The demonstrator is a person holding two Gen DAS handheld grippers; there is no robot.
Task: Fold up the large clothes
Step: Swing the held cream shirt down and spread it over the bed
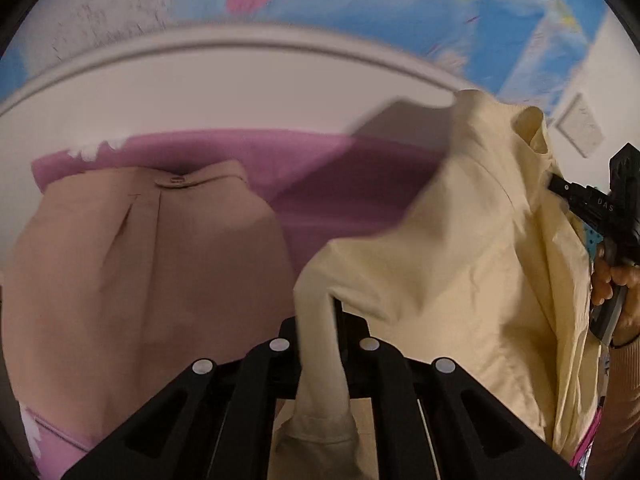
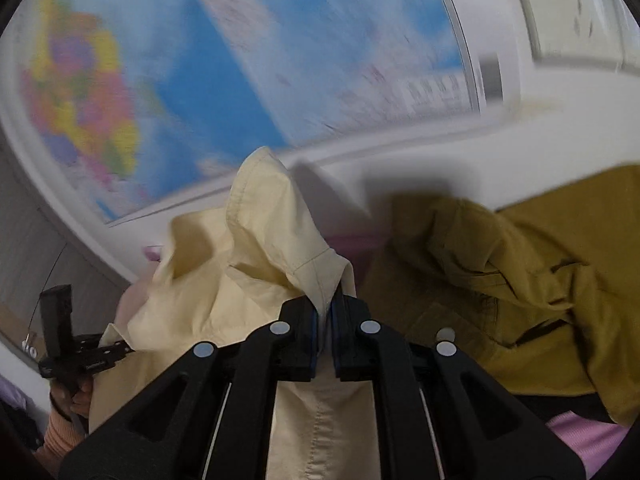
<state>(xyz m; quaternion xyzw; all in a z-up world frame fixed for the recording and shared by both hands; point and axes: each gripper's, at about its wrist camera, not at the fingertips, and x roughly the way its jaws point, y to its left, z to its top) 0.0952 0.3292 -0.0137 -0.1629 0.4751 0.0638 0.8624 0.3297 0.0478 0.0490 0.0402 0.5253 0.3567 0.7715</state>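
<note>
A pale yellow shirt (image 1: 460, 240) hangs in the air between both grippers, blurred by motion. My left gripper (image 1: 325, 330) is shut on a sleeve or edge of it, and the fabric drapes down between the fingers. My right gripper (image 2: 325, 320) is shut on a hemmed corner of the same shirt (image 2: 248, 280). In the left wrist view the right gripper (image 1: 555, 186) bites the shirt near its collar, held by a hand (image 1: 612, 280). The right wrist view shows the left gripper (image 2: 127, 349) at the shirt's far left edge.
A tan garment (image 1: 140, 260) lies flat on the pink bedsheet (image 1: 340, 168). A crumpled mustard garment (image 2: 520, 280) lies to the right on the bed. A white headboard (image 1: 240, 80) and a world map (image 2: 240, 80) on the wall stand behind.
</note>
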